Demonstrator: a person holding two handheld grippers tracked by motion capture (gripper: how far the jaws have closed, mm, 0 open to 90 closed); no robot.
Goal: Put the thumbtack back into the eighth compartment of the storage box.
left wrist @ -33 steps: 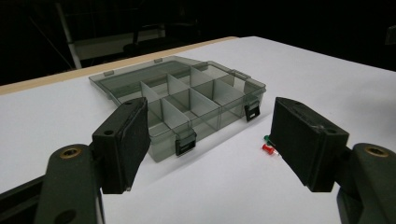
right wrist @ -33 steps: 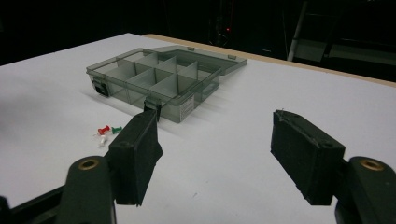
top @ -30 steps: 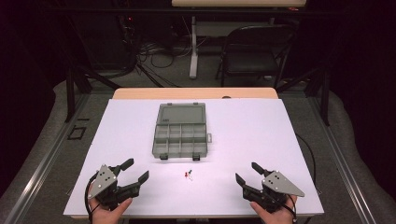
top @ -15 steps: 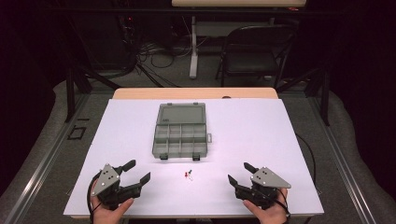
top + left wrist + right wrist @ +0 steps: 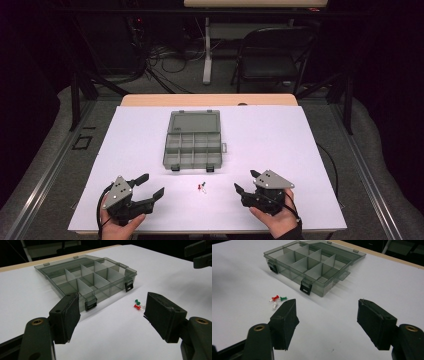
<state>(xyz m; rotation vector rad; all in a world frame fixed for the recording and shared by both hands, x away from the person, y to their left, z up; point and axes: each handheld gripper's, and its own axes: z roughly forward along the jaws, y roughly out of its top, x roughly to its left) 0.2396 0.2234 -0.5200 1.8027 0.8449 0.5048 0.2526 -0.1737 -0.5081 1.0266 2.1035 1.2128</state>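
Note:
A smoky clear compartment box (image 5: 192, 140) lies open mid-table, its lid folded back; its compartments look empty. Three push pins, red (image 5: 136, 306), green (image 5: 136, 301) and white (image 5: 274, 306), lie together on the white sheet just in front of the box (image 5: 85, 277). My left gripper (image 5: 152, 184) hovers open near the front left, pointing toward the pins (image 5: 201, 187). My right gripper (image 5: 245, 181) is open at the front right, with the pins just left of its jaws. Neither holds anything.
A white sheet (image 5: 280, 145) covers the table, with a wooden strip (image 5: 210, 100) showing at the far edge. A black chair (image 5: 272, 55) and cables on the floor lie beyond the table. The right gripper's jaws (image 5: 200, 255) show far off in the left gripper view.
My right gripper has slid left toward the pins. My left gripper has barely shifted. Both stay open.

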